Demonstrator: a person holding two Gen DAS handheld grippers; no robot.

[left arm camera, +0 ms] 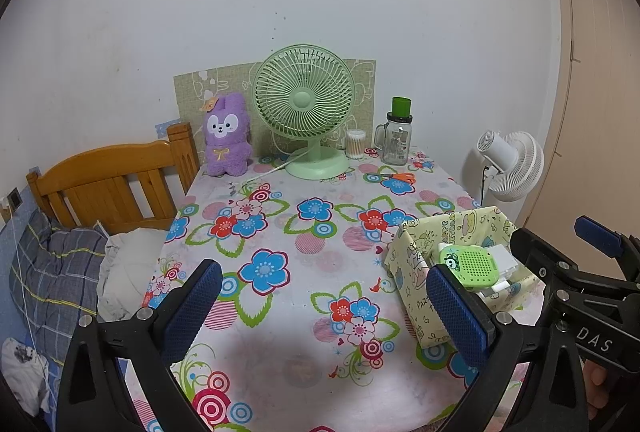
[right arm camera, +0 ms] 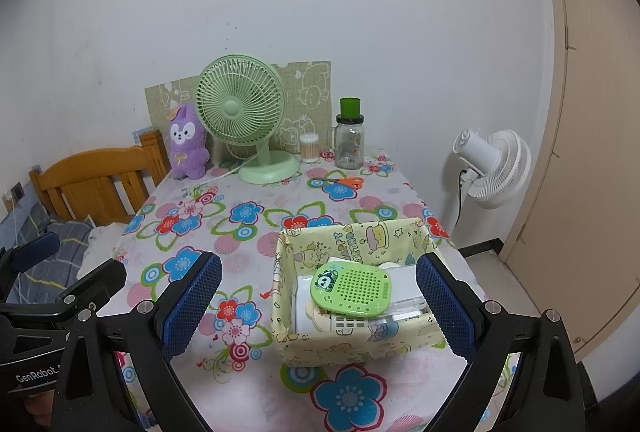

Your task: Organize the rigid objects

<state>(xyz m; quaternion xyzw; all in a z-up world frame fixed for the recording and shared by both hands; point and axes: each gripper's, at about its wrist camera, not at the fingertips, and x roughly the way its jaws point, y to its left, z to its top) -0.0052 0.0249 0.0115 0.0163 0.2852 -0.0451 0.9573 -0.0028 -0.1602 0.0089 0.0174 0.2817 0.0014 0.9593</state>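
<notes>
Both tongs, left (left arm camera: 320, 306) and right (right arm camera: 318, 306), have black frames with silver screws and blue textured pads (left arm camera: 192, 308); white lettering reads "DAS" and "GenRobot".

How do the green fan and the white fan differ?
The green fan stands on the table by the wall; the white fan stands beyond the table's right edge, lower down. The green fan faces the cameras squarely; the white fan is turned away, showing its motor housing. The green fan has a round, flat base; the white fan's base is out of sight. Both have round slatted grilles.
</notes>
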